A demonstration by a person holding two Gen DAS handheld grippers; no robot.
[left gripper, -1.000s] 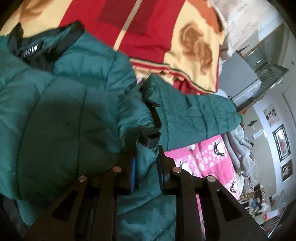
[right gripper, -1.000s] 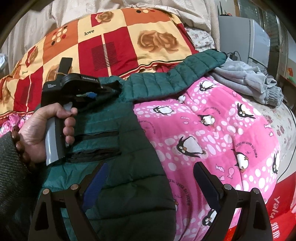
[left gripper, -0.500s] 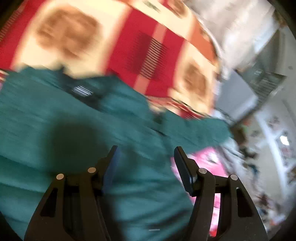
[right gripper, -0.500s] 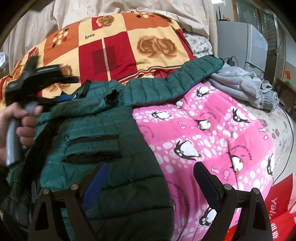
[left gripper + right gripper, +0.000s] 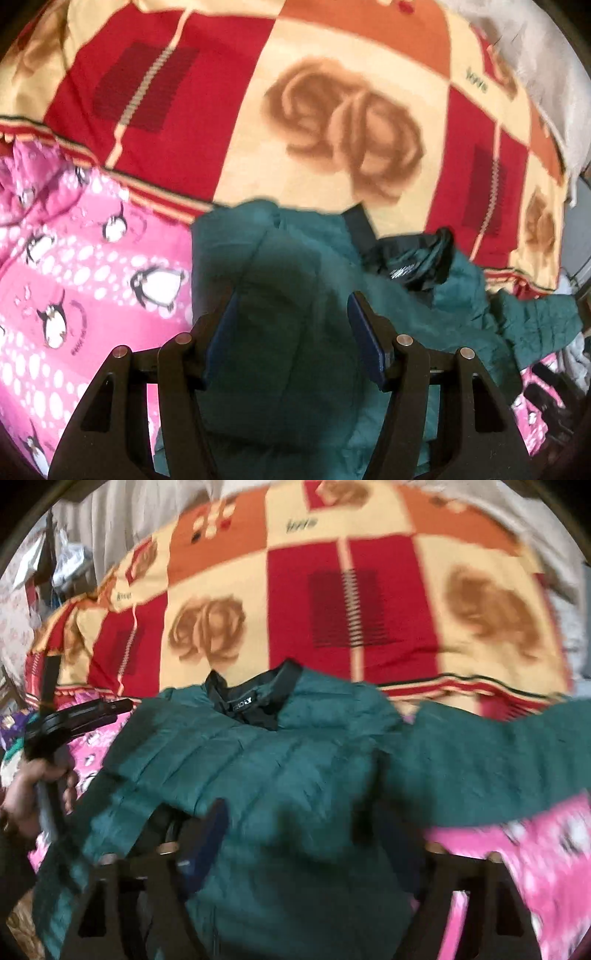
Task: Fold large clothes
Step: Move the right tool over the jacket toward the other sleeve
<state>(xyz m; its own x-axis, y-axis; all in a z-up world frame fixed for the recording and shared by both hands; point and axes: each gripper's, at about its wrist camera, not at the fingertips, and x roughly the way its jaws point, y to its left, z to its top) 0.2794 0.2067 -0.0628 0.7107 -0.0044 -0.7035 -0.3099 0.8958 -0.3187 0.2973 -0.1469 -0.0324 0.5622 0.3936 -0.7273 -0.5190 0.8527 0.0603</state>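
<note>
A dark green quilted jacket (image 5: 295,280) lies on the bed, its black collar (image 5: 410,258) toward the patterned blanket. My left gripper (image 5: 293,299) hovers open over the jacket's left part, with nothing pinched between its blue pads. The right wrist view is blurred. It shows the jacket (image 5: 295,760) with its collar (image 5: 255,701) up and one sleeve (image 5: 498,768) stretched to the right. My right gripper (image 5: 303,845) is low over the jacket's body. Its jaws are closing with green fabric between them, and I see no firm pinch. A hand (image 5: 33,786) holds the left gripper (image 5: 122,707) at the jacket's left edge.
A red, yellow and orange rose-patterned blanket (image 5: 332,110) covers the far side of the bed. A pink penguin-print cover (image 5: 74,277) lies under the jacket and shows at both sides (image 5: 535,867). Grey clothes (image 5: 576,354) sit at the right edge.
The left gripper let go of the jacket fabric, opened and swung left across the jacket. The right gripper moved left toward the collar, and its jaws stand narrower than before.
</note>
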